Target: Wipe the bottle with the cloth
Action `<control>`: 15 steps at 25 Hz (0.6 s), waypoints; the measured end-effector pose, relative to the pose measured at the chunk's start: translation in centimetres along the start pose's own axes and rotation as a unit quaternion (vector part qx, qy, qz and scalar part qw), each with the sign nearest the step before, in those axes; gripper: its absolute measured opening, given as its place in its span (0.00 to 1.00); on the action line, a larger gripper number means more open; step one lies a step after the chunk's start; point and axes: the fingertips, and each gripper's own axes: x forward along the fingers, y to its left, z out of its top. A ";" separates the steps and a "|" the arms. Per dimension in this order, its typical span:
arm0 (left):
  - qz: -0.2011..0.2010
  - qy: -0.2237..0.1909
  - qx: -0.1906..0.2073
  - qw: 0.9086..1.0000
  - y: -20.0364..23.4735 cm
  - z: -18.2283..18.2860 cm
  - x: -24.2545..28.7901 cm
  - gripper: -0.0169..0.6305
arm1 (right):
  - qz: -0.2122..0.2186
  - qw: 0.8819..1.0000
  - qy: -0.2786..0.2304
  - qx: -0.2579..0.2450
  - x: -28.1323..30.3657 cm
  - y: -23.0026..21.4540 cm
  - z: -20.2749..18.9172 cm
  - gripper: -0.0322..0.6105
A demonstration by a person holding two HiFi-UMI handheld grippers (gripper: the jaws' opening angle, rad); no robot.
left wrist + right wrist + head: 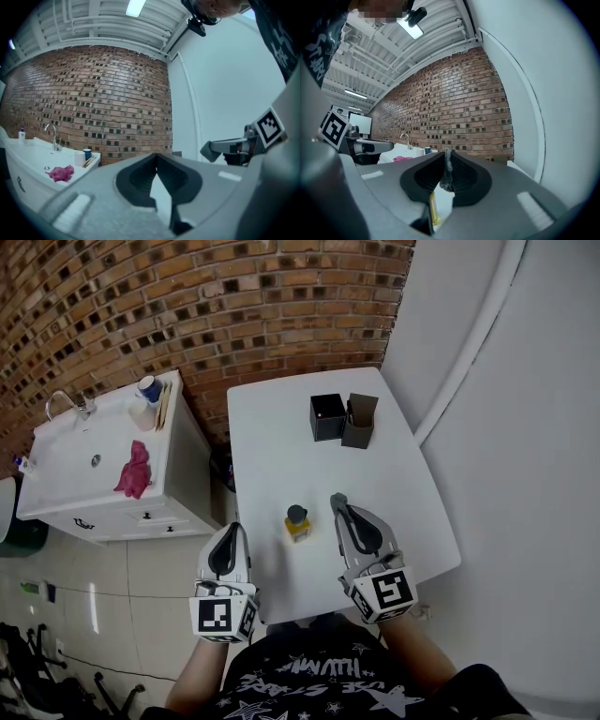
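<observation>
A small yellow bottle [296, 523] with a dark cap stands upright near the front of the white table [281, 442]. It is between my two grippers and touches neither. My left gripper [231, 529] is to its left at the table's edge, with its jaws shut and nothing in them [157, 157]. To the bottle's right, my right gripper [338, 502] also has its jaws together [446, 153]. A thin grey fuzzy strip shows at their seam; I cannot tell whether it is pad or fabric. A pink cloth [134, 470] lies on the sink counter, far left.
Two dark boxes [327, 416] [360, 420] stand at the table's far side. The white sink counter [56, 465] on the left holds a faucet [73, 404] and a blue-rimmed cup [148, 390]. A brick wall runs behind. Tiled floor lies between counter and table.
</observation>
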 end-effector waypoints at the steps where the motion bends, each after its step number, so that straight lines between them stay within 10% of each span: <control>1: -0.001 -0.002 0.000 1.000 0.1 -0.2 0.0 0.03 | 0.001 1.000 0.001 -0.001 0.0 0.1 0.0 0.11; 15: -0.002 -0.002 0.006 1.000 0.2 -0.9 -0.1 0.03 | -0.005 1.000 0.020 -0.001 0.0 0.3 -1.0 0.11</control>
